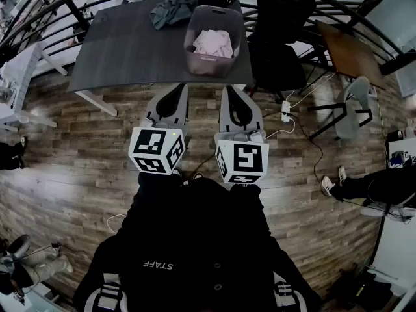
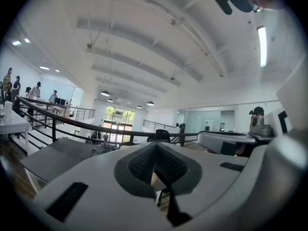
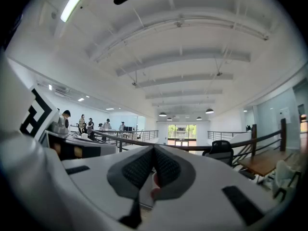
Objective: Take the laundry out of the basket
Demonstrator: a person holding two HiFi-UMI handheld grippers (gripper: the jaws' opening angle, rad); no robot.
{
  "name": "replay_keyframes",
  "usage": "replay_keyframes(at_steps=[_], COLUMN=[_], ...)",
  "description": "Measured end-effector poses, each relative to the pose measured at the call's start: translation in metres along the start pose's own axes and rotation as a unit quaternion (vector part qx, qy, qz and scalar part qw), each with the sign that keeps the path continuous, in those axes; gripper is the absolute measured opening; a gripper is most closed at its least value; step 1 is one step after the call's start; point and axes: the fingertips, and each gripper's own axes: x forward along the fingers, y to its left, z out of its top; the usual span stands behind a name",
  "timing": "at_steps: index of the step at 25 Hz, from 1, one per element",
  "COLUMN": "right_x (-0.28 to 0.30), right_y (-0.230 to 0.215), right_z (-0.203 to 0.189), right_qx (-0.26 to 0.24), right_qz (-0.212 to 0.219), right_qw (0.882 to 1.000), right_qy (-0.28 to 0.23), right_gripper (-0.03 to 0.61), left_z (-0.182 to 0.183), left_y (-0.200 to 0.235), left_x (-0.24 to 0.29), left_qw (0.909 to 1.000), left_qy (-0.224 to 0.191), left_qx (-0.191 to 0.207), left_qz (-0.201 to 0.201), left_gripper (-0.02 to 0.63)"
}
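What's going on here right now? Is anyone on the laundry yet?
A person holds the left tool and the right tool side by side over the floor, short of the table. Both are shut and empty, touching nothing. The basket stands on the table with pale laundry inside, and a grey garment lies on the table beside it.

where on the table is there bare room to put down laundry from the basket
The bare stretch is the left and middle of the table, from its left edge across to the basket, nearer than the grey garment at the far edge. It is crowded at the right end: the basket fills it, with black chairs just beyond.
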Motion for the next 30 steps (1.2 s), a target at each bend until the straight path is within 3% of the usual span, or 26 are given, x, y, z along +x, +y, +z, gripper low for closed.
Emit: replay_keyframes(at_steps=[19, 23, 30], right_x=[0.03, 0.053, 0.13], right_y=[-0.028, -0.029, -0.058], right_z=[-0.044, -0.058, -0.067], right_qx=[0.007, 0.004, -0.008], right_qz=[0.013, 0.015, -0.005], right_qw=[0.999, 0.998, 0.997], right_qy=[0.045, 0.058, 0.073], right_gripper=[0.015, 0.015, 0.015], left_z=[-0.025, -0.035, -0.032], left_y=[0.017, 0.034, 0.065], left_x=[0.038, 0.062, 0.142], left_qw=[0.9994, 0.9989, 0.9992], left_qy=[0.021, 0.037, 0.04], left_qx=[0.001, -0.004, -0.011], left_qz=[0.028, 0.029, -0.003], left_gripper=[0.002, 0.002, 0.002])
